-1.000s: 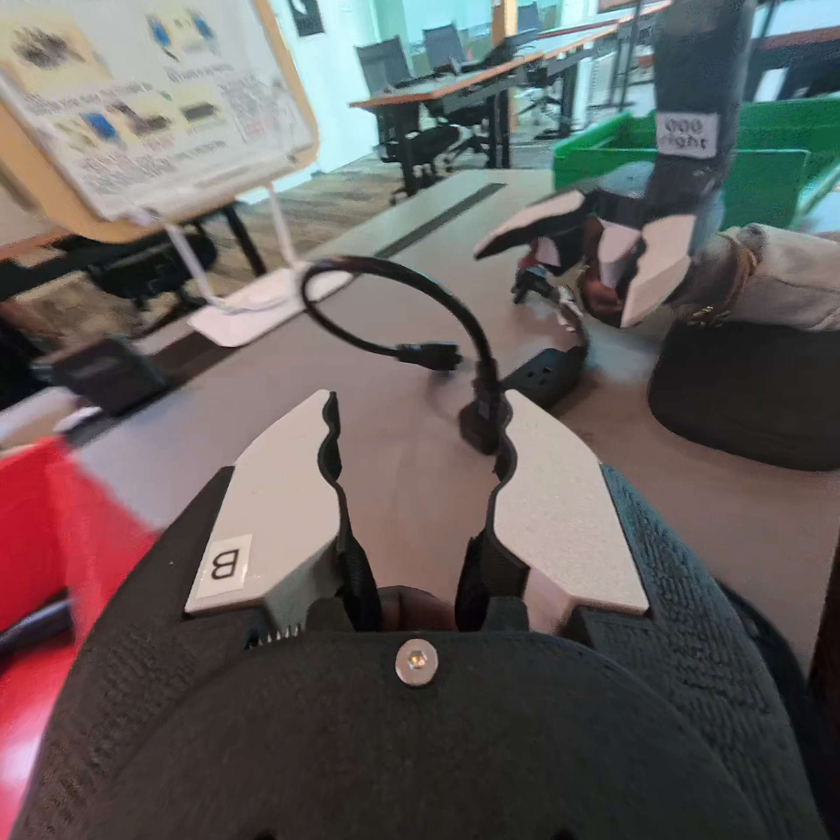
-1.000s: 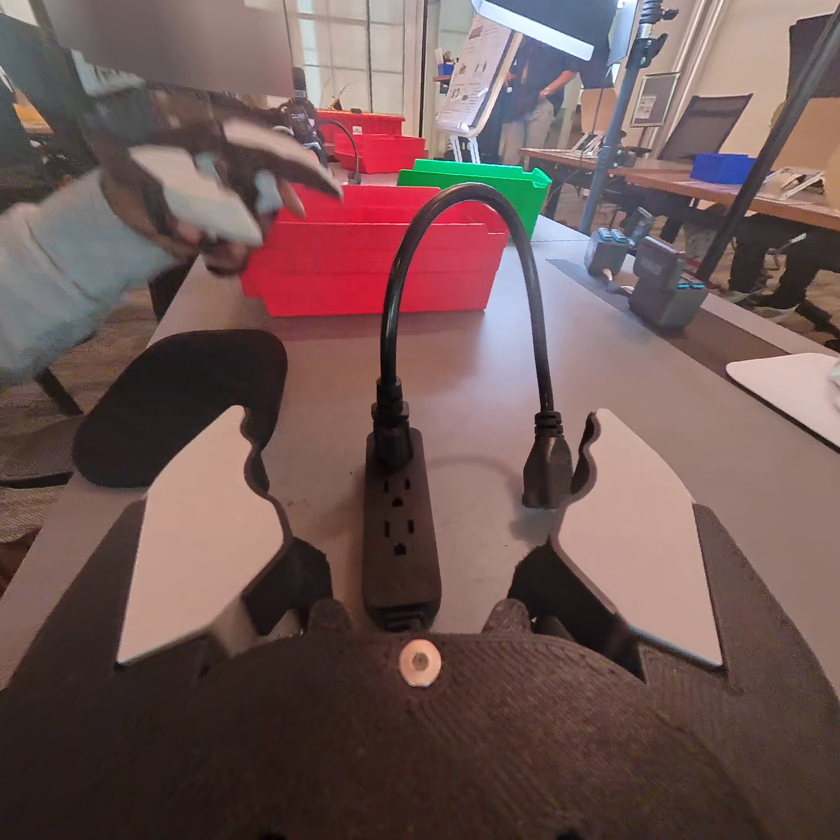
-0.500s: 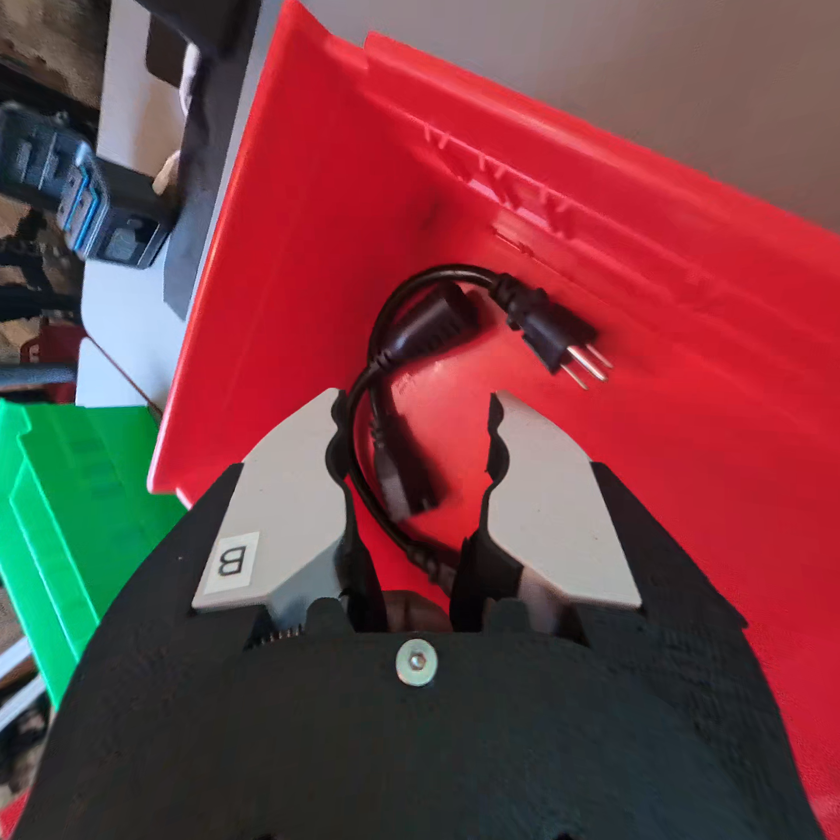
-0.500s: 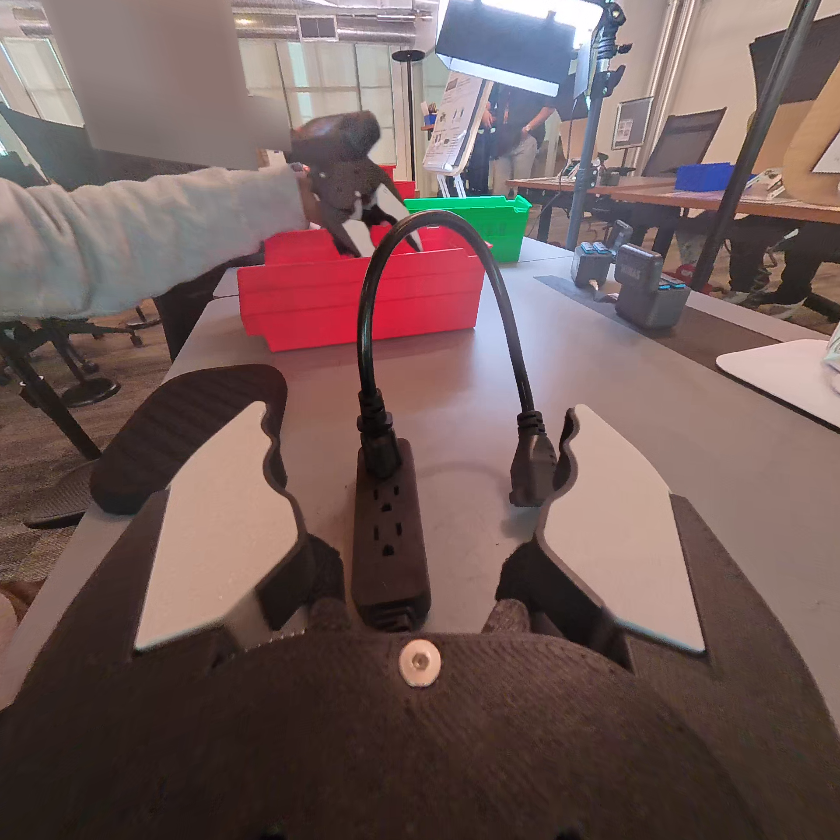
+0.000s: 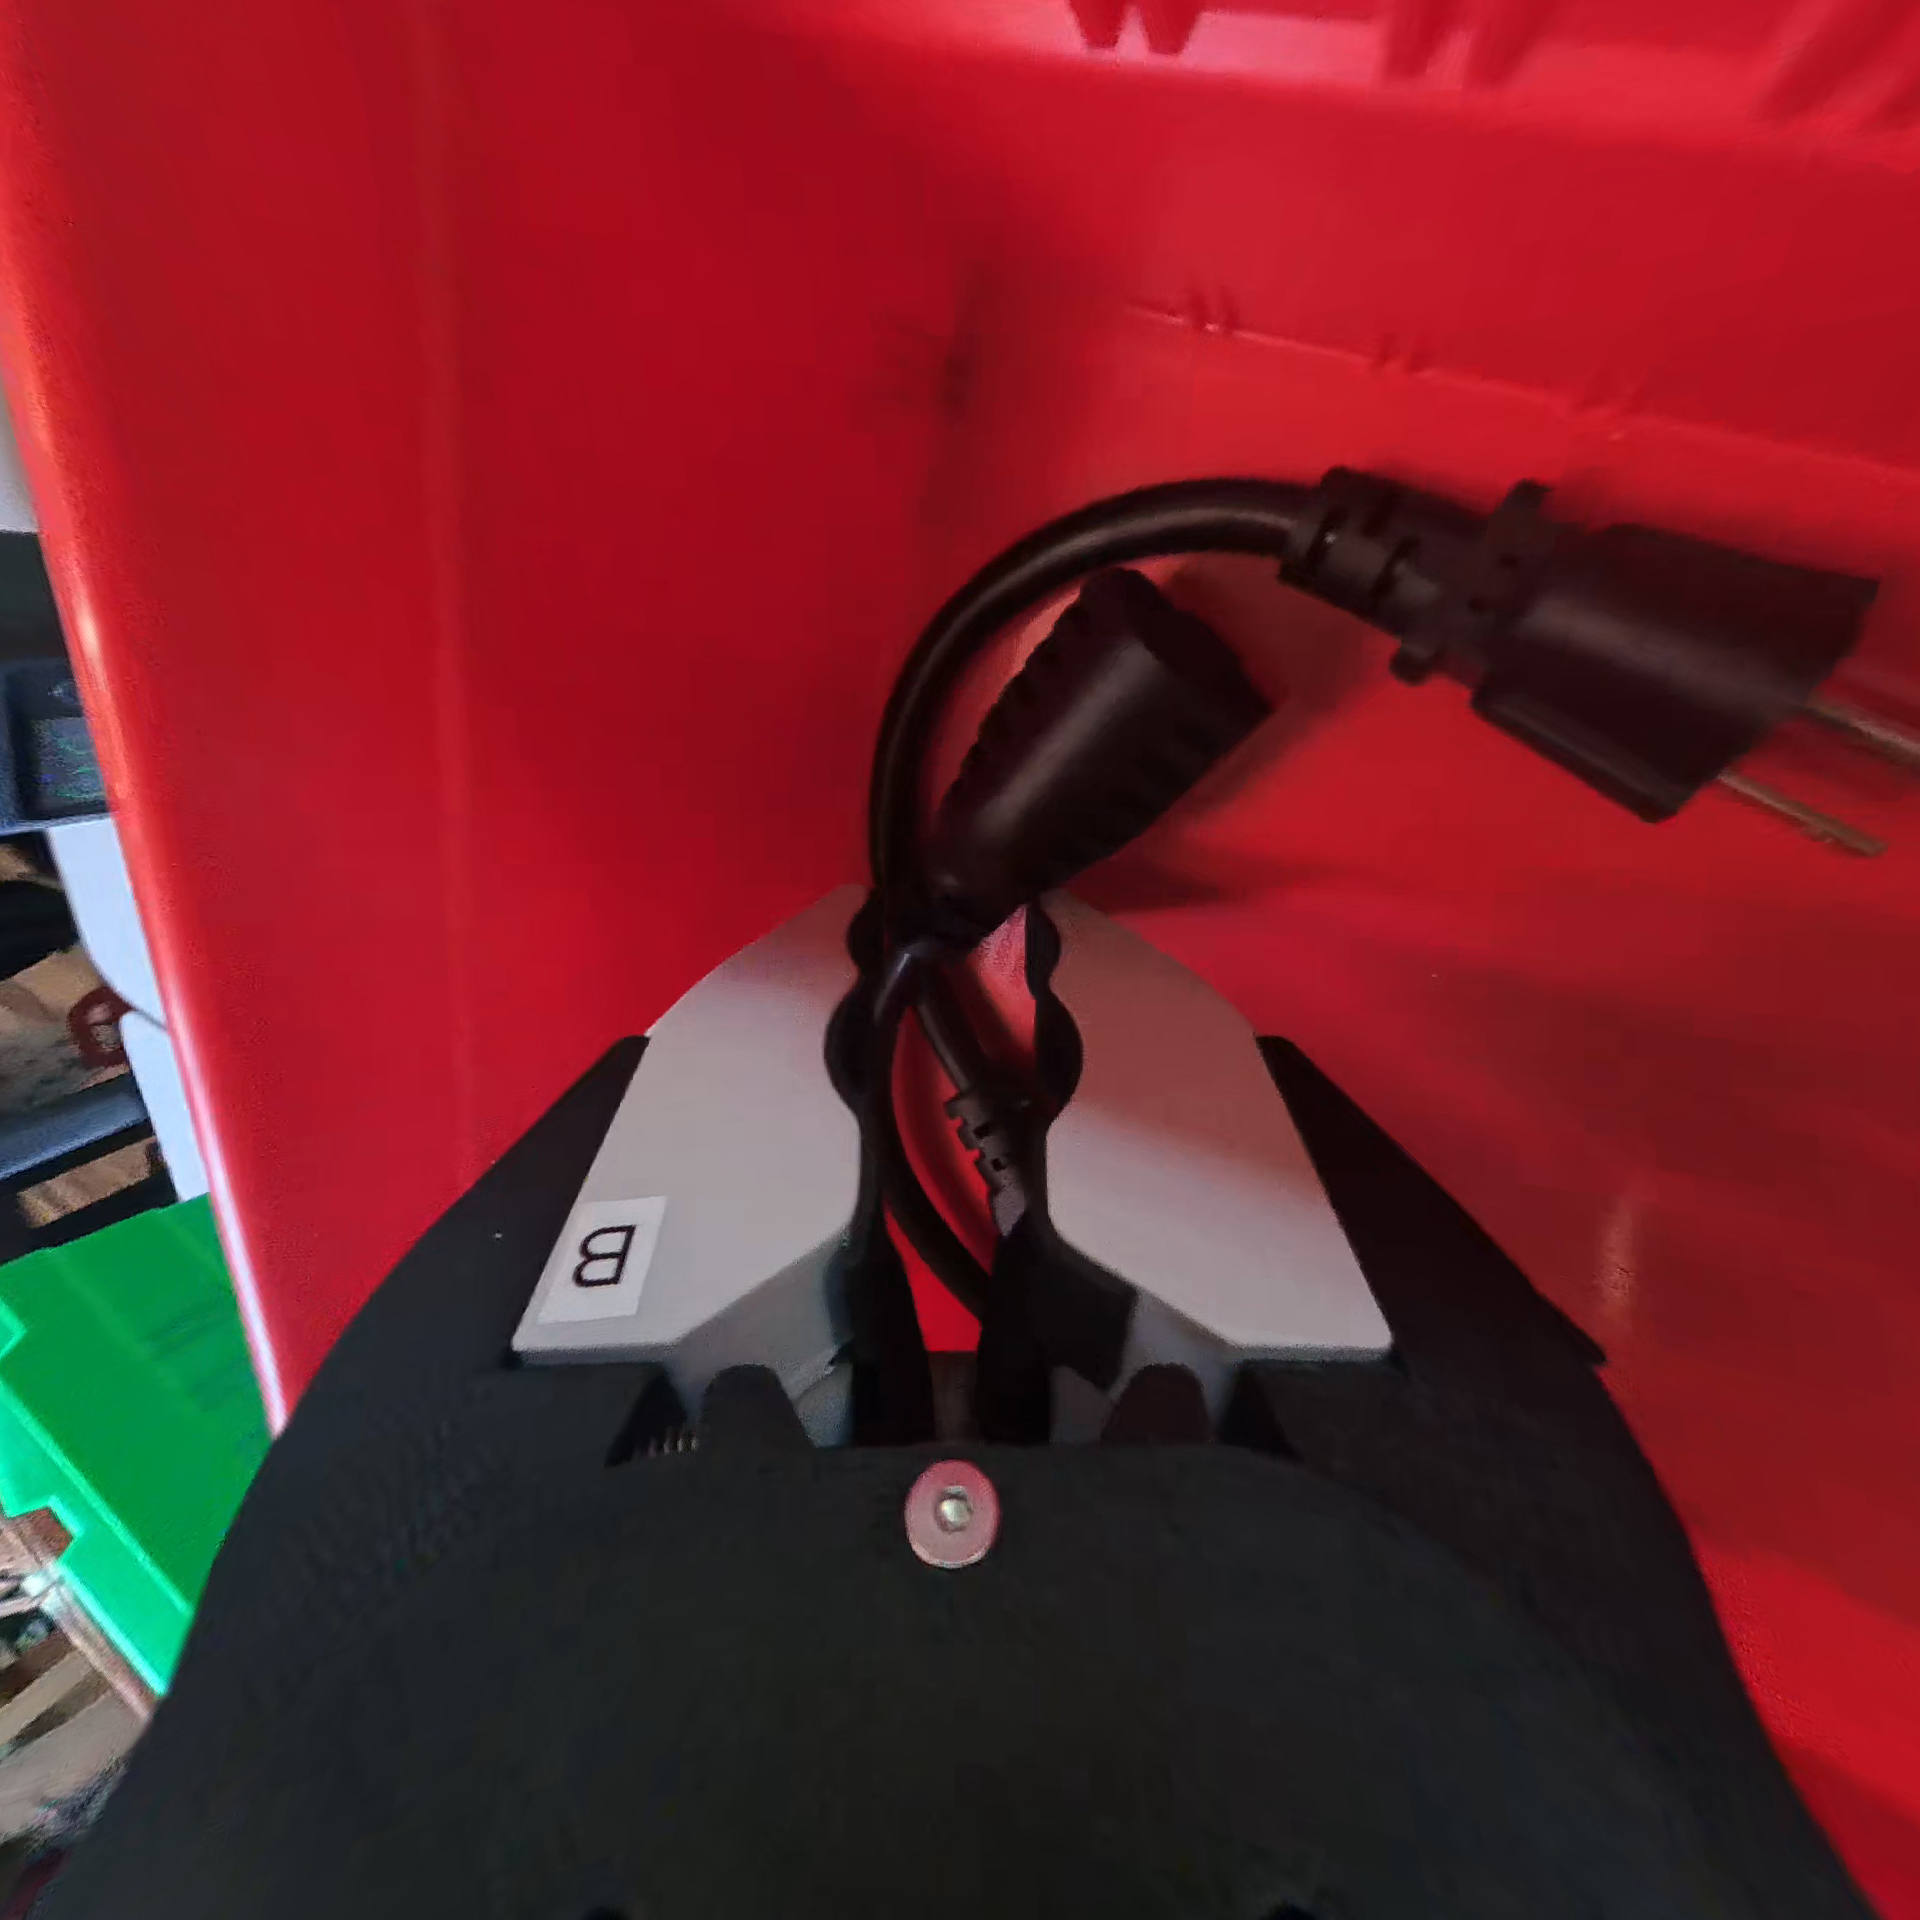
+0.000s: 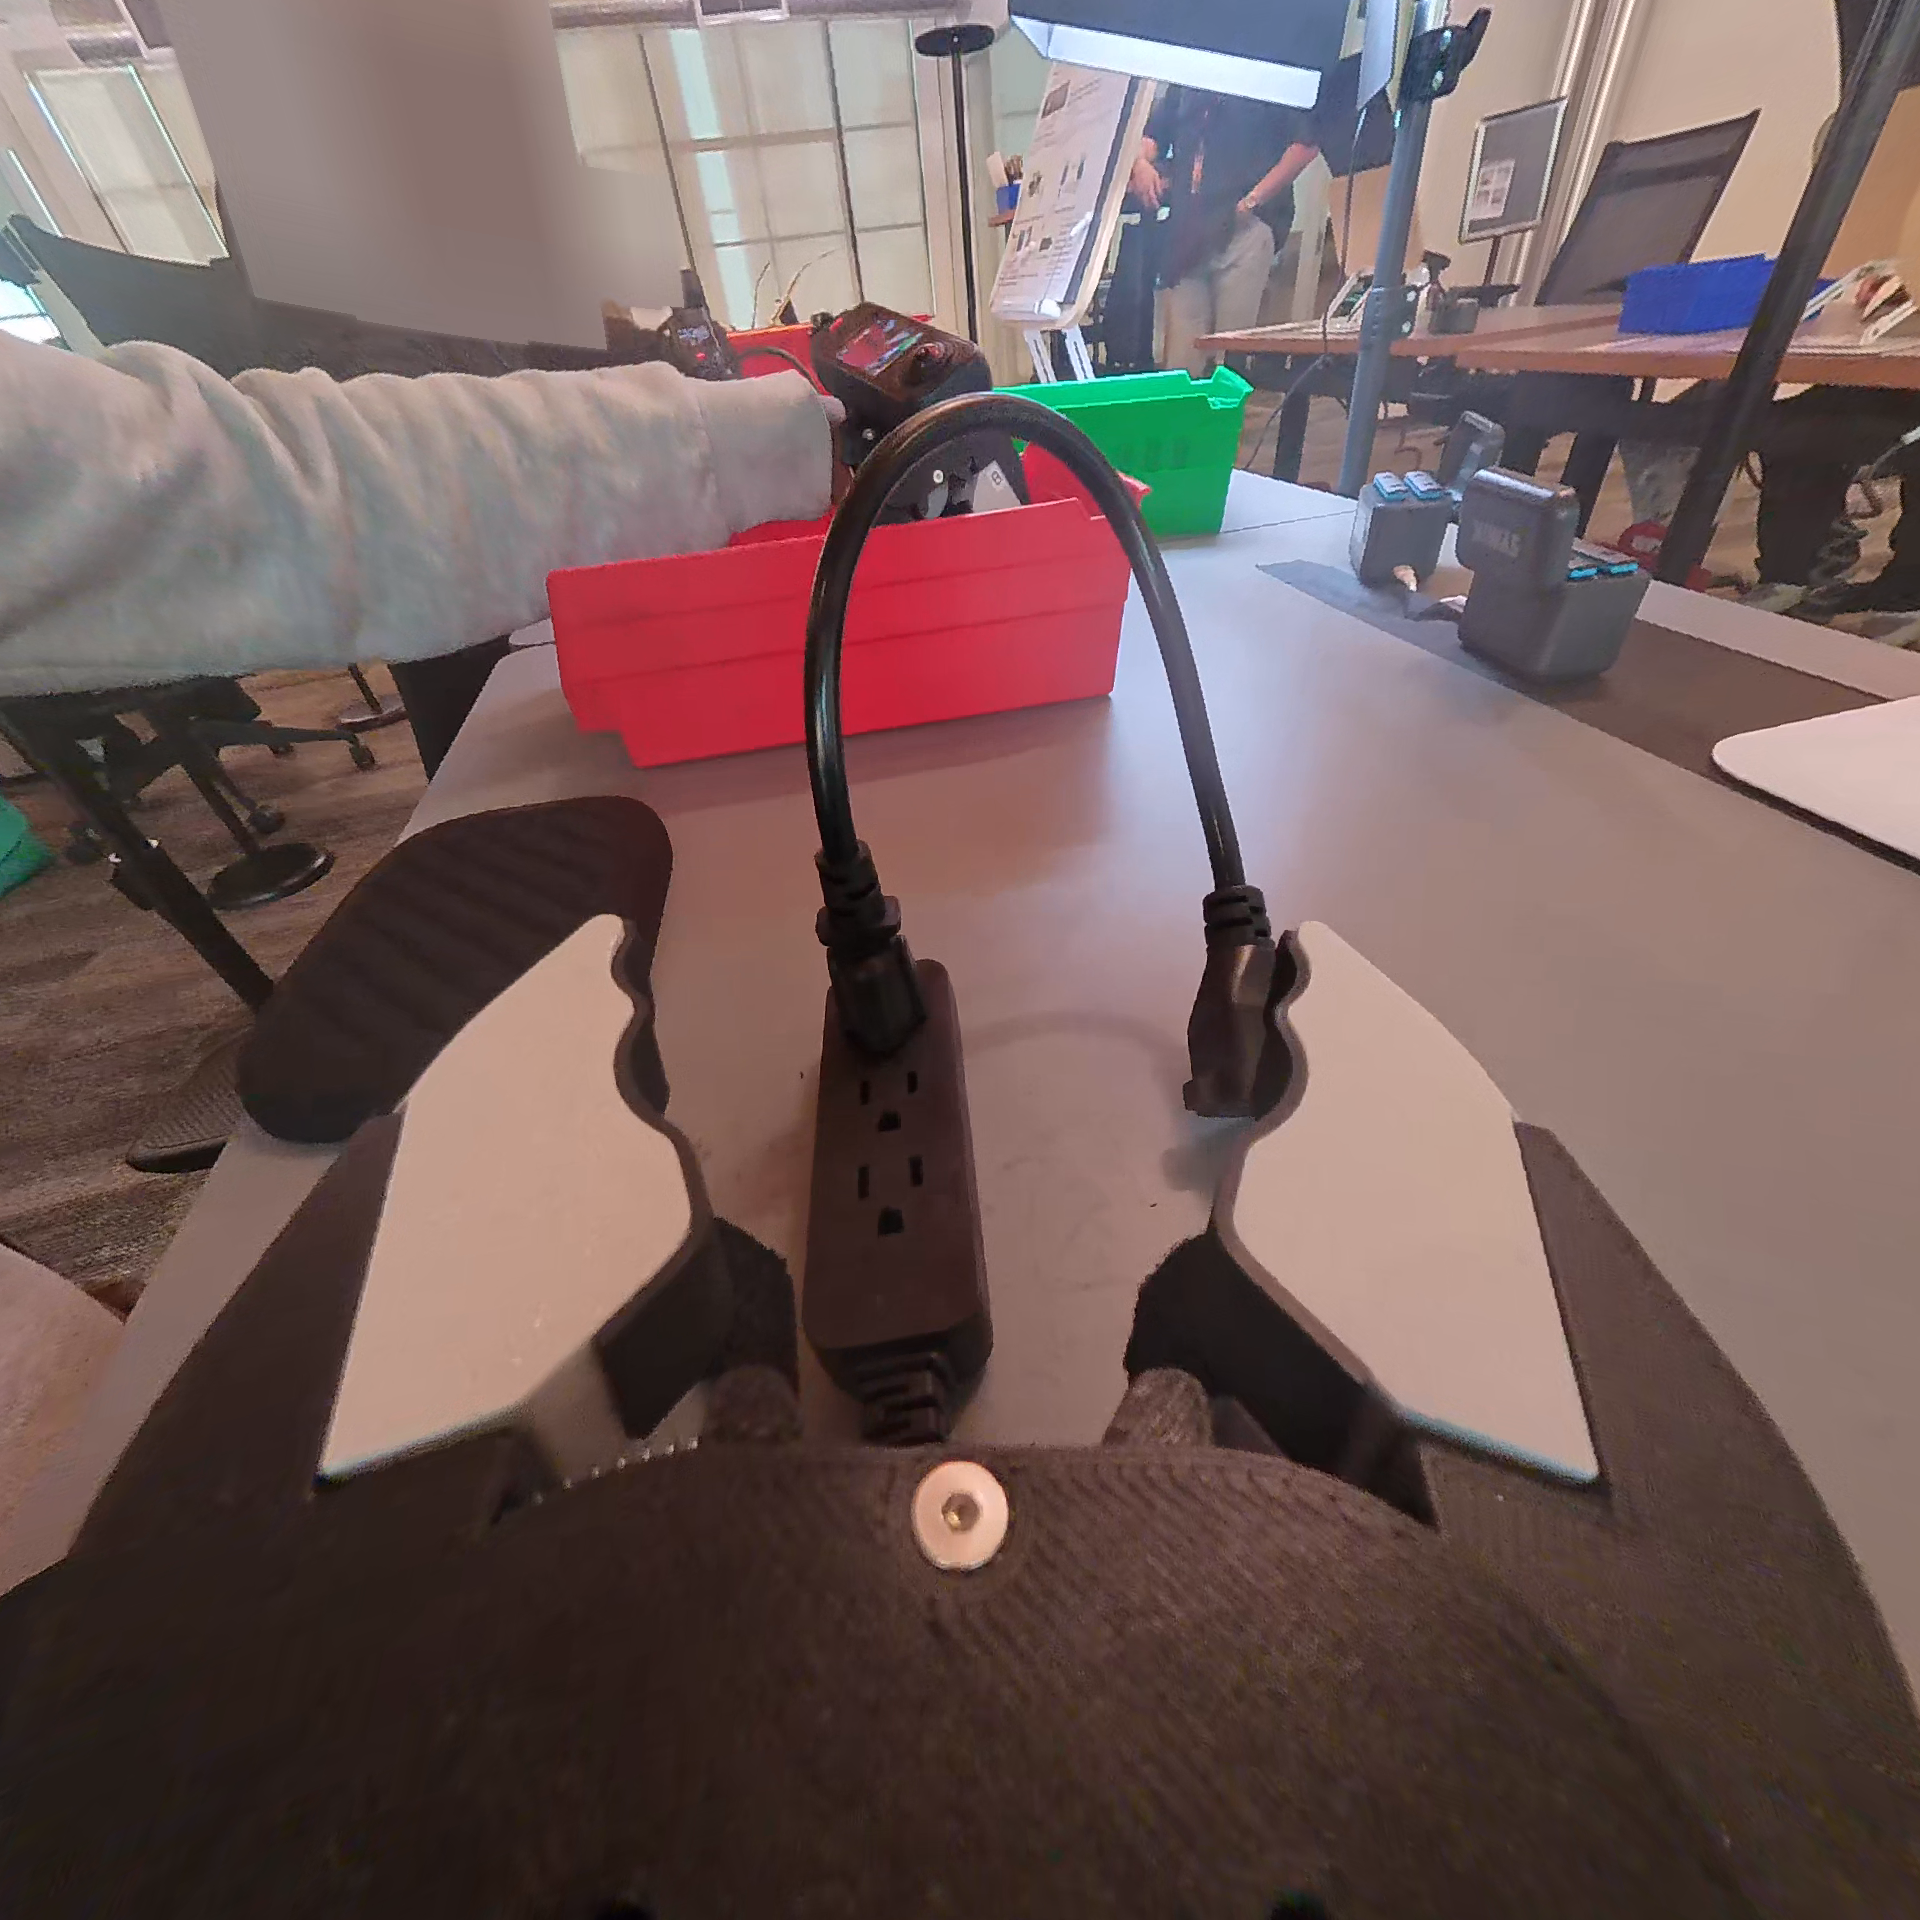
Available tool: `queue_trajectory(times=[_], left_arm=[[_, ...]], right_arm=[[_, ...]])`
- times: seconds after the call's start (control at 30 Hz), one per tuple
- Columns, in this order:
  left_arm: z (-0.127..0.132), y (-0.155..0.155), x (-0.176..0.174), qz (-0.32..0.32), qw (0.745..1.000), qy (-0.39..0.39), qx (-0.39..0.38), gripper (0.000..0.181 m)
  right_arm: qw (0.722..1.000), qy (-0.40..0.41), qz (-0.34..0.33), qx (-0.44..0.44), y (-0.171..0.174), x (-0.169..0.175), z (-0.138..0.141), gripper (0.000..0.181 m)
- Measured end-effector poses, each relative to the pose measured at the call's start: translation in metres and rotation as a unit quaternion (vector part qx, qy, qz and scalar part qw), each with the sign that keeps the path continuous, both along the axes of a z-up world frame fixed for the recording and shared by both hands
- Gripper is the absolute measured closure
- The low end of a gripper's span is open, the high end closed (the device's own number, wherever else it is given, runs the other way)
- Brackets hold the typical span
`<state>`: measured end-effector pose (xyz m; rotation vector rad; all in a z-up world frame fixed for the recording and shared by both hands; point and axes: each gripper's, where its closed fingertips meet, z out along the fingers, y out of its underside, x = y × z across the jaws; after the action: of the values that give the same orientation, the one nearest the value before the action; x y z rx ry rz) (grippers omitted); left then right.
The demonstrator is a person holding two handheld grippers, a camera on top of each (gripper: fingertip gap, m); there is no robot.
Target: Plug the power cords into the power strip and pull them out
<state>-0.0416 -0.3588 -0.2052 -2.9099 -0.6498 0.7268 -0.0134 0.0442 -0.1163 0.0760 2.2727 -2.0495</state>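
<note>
In the left wrist view my left gripper (image 5: 951, 987) is down inside the red bin (image 5: 520, 520). Its jaws are closed on the strands of a short black power cord (image 5: 914, 727). The cord's three-prong plug (image 5: 1621, 665) and its socket end (image 5: 1101, 748) lie just ahead. In the right wrist view the black power strip (image 6: 894, 1195) lies on the grey table (image 6: 1455, 935) between the fingers of my open right gripper (image 6: 956, 935). A second cord (image 6: 997, 436) is plugged into the strip's far outlet and arches over. Its free end (image 6: 1231, 1029) rests beside the right finger.
The red bin (image 6: 831, 644) stands past the strip, with the left gripper (image 6: 935, 457) and a sleeve (image 6: 416, 499) reaching into it. A green bin (image 6: 1143, 436) is behind. Grey chargers (image 6: 1538, 592) and a white pad (image 6: 1849, 769) are at the right, a black pad (image 6: 447, 956) at the left. My right fingertips sit around 45 centimetres from my left ones.
My left gripper has swung from over the table into the red bin, gone down onto the cord there and closed on it. The right gripper has stayed open over the strip.
</note>
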Motion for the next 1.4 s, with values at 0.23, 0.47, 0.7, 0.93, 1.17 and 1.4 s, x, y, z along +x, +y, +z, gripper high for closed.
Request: queue_trajectory(times=[0.23,0.47,0.7,0.93,1.17,1.4], left_arm=[[0.043,-0.011,0.021,0.050,0.996,0.064,-0.025,0.159],[0.155,-0.016,0.058,0.117,0.962,0.247,0.018,0.164],[0.276,0.034,0.084,0.100,0.861,0.483,0.124,0.165],[0.345,0.138,0.085,-0.019,0.777,0.576,0.255,0.167],[0.360,0.230,0.070,-0.072,0.733,0.583,0.344,0.168],[0.345,0.304,0.048,-0.104,0.763,0.580,0.265,0.168]], right_arm=[[1.000,0.006,0.005,-0.003,0.000,0.004,0.002,0.072],[1.000,0.028,0.013,0.002,-0.003,0.013,0.005,0.074],[0.998,0.060,0.012,0.005,-0.005,0.017,0.006,0.079],[0.998,0.040,0.014,-0.052,-0.005,0.016,0.034,0.078],[0.994,0.018,0.050,-0.097,-0.025,0.041,0.096,0.084],[0.999,0.049,0.013,-0.002,-0.060,0.031,0.129,0.116]])
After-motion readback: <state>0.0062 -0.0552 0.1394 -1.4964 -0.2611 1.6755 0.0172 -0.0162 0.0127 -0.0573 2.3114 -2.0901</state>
